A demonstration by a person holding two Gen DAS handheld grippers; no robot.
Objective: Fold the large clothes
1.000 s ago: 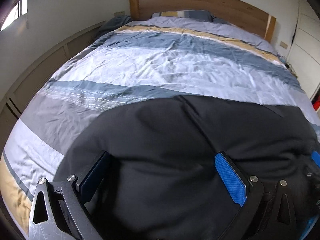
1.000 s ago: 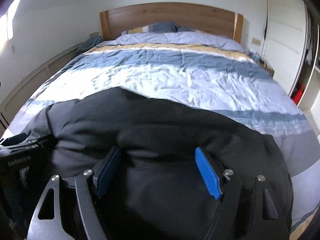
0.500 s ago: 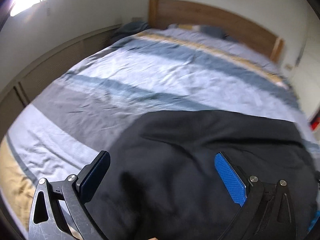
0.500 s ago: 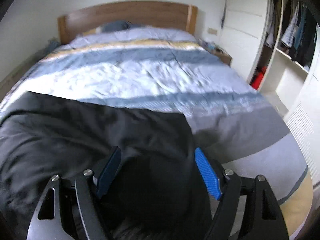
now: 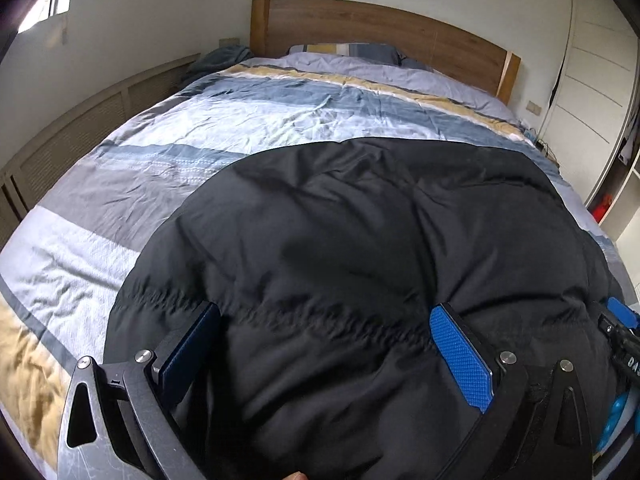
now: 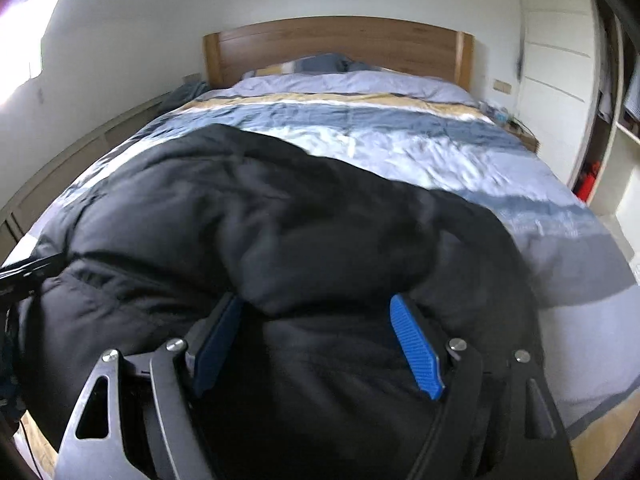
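A large black padded jacket (image 5: 360, 240) lies on the striped bed (image 5: 260, 120), bunched near the foot end. My left gripper (image 5: 326, 320) is open, its blue pads wide apart, low over the jacket's near edge. My right gripper (image 6: 316, 312) is open too, with a puffed fold of the jacket (image 6: 320, 240) bulging between its blue fingers (image 6: 416, 348). The right gripper's tip shows at the right edge of the left wrist view (image 5: 620, 320). The left gripper's black frame shows at the left edge of the right wrist view (image 6: 24, 272).
A wooden headboard (image 5: 380, 28) and pillows (image 5: 344, 50) stand at the far end. A low panelled wall unit (image 5: 80, 128) runs along the left side. A white wardrobe (image 6: 560, 60) with open shelves stands on the right.
Both grippers swung outward to the jacket's sides half a second ago and have come back toward the middle. The jacket now looks more bunched, with a fold raised in front of the right gripper.
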